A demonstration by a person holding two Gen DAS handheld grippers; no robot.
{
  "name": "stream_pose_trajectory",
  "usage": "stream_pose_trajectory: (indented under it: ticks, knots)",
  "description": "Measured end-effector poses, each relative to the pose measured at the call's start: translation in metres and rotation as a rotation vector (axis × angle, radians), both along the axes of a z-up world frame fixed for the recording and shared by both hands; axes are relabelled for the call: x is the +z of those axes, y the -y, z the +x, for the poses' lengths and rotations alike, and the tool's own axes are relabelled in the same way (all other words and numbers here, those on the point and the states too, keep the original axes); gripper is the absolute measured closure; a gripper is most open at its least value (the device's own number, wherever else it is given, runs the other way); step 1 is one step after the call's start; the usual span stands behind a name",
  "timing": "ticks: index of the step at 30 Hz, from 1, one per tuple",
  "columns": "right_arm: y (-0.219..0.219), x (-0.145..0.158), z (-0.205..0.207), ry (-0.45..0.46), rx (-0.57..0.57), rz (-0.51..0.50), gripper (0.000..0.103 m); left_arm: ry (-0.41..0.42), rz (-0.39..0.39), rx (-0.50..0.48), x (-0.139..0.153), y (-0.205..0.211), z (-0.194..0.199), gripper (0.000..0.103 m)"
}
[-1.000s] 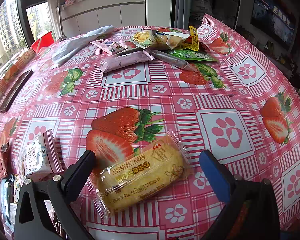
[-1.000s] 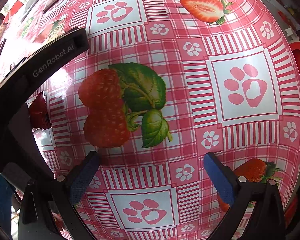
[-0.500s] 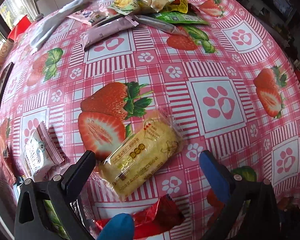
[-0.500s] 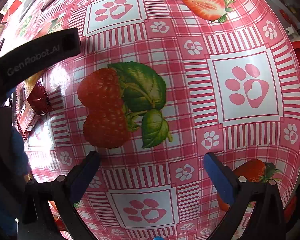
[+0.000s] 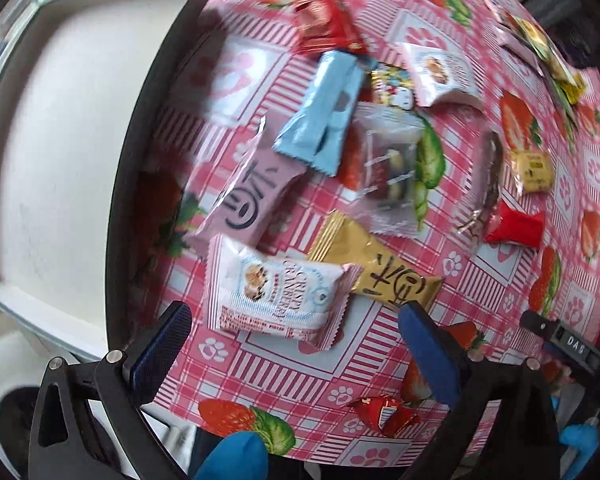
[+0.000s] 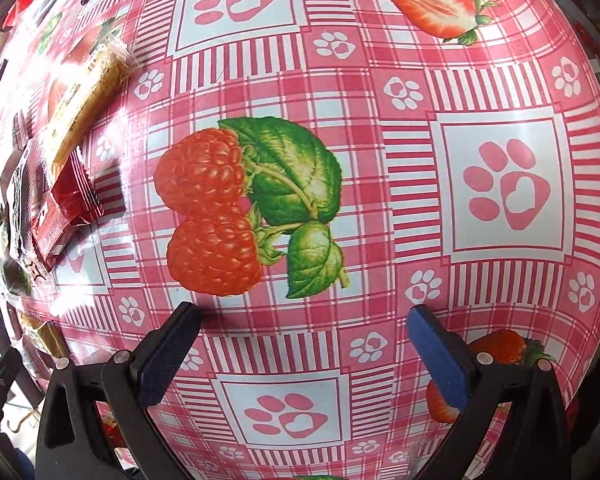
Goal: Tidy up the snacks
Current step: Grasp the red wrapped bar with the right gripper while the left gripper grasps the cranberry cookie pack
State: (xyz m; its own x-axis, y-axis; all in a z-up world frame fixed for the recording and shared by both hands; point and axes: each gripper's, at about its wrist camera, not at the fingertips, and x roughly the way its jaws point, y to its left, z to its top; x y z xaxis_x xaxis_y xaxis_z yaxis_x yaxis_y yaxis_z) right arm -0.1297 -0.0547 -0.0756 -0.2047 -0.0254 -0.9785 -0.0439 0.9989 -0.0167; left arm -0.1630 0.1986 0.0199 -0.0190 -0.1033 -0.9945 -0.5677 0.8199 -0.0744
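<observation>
My left gripper (image 5: 296, 334) is open and empty, low over a scatter of wrapped snacks on the strawberry tablecloth (image 5: 284, 364). A white cranberry snack pack (image 5: 276, 296) lies just ahead between the fingers. Around it lie a gold bar (image 5: 380, 268), a pink bar (image 5: 252, 196), a light blue bar (image 5: 324, 108) and a clear packet (image 5: 392, 168). My right gripper (image 6: 304, 344) is open and empty over bare tablecloth (image 6: 380, 160). A yellow cake pack (image 6: 84, 100) and a red packet (image 6: 68, 208) lie at its far left.
A black-rimmed white container (image 5: 60, 120) stands left of the snack pile. Red wrapped candies (image 5: 516, 226) (image 5: 384, 416), a small yellow pack (image 5: 532, 168) and more packets lie toward the right. A black device (image 5: 568, 340) sits at the right edge.
My left gripper has swung away from the yellow cake pack to the snack pile beside the white container. My right gripper has barely moved; the left tool has left its view.
</observation>
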Motion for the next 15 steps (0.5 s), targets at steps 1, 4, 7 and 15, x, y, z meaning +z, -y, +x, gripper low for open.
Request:
stream_pose_trajectory:
  ticks: [1, 4, 7, 15]
  knots:
    - [-0.006, 0.0, 0.003, -0.009, 0.035, 0.005, 0.0, -0.004, -0.03, 0.062, -0.003, -0.007, -0.005, 0.0]
    - [-0.031, 0.009, 0.009, 0.017, 0.17, 0.032, 0.0, -0.001, -0.068, 0.181, -0.008, -0.019, -0.01, 0.0]
    - [-0.066, 0.027, 0.017, 0.088, 0.386, 0.08, 0.0, 0.0, -0.096, 0.272, -0.014, -0.026, -0.013, 0.0]
    - [-0.17, 0.034, 0.041, 0.243, 0.954, 0.088, 0.0, -0.041, -0.15, 0.455, -0.05, -0.04, -0.037, 0.0]
